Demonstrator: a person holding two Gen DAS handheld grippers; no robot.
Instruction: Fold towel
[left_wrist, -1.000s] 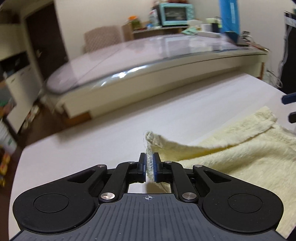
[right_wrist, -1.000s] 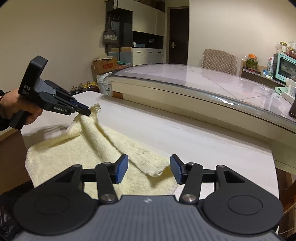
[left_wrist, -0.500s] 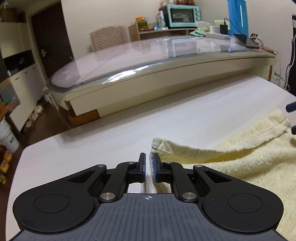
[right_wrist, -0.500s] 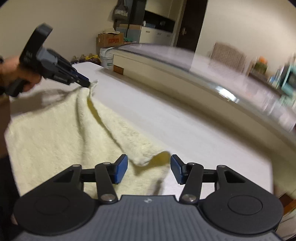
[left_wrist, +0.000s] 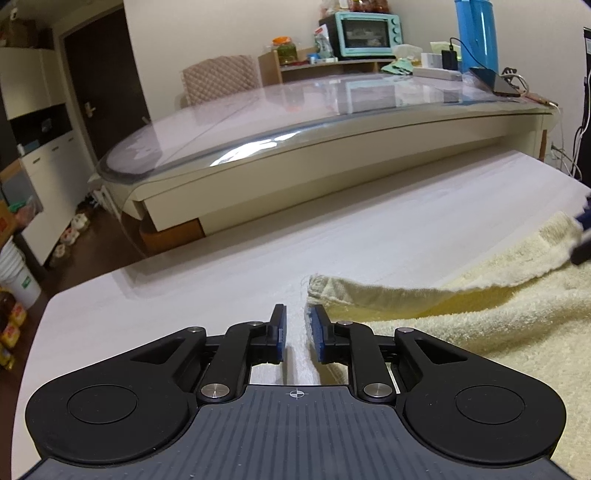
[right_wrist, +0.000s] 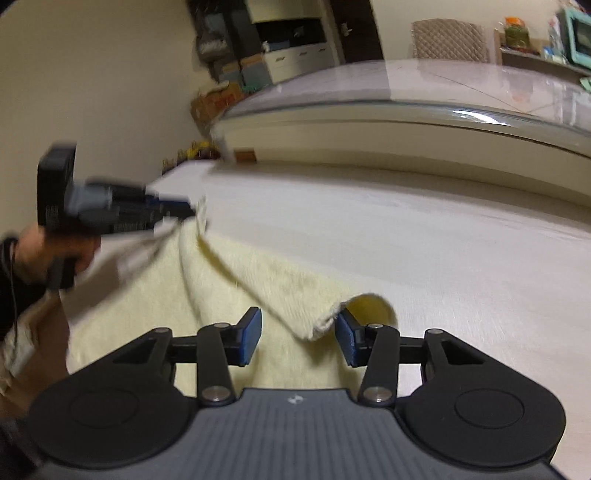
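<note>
A pale yellow towel (left_wrist: 480, 332) lies on the white table (left_wrist: 221, 258), its far edge folded over. My left gripper (left_wrist: 295, 314) is low over the table and its jaws are opening. The towel's corner (left_wrist: 317, 288) rests just ahead of the right pad, and nothing is pinched between the pads. In the right wrist view the towel (right_wrist: 229, 295) has a folded corner (right_wrist: 321, 325) between the blue pads of my right gripper (right_wrist: 299, 325). Its jaws are closing, with gaps still on both sides. The left gripper (right_wrist: 184, 210) shows blurred at the towel's other corner.
A larger glass-topped table (left_wrist: 295, 122) stands right behind the white one. A padded chair (left_wrist: 221, 77), a teal oven (left_wrist: 365, 33) and a blue bottle (left_wrist: 476, 33) sit beyond it. A person's hand (right_wrist: 44, 251) holds the left gripper. The table's left edge (left_wrist: 40, 332) is close.
My left jaws have parted and let go of the towel corner, which sank towards the table. My right gripper has rolled and shifted, and its jaws have narrowed around the folded corner.
</note>
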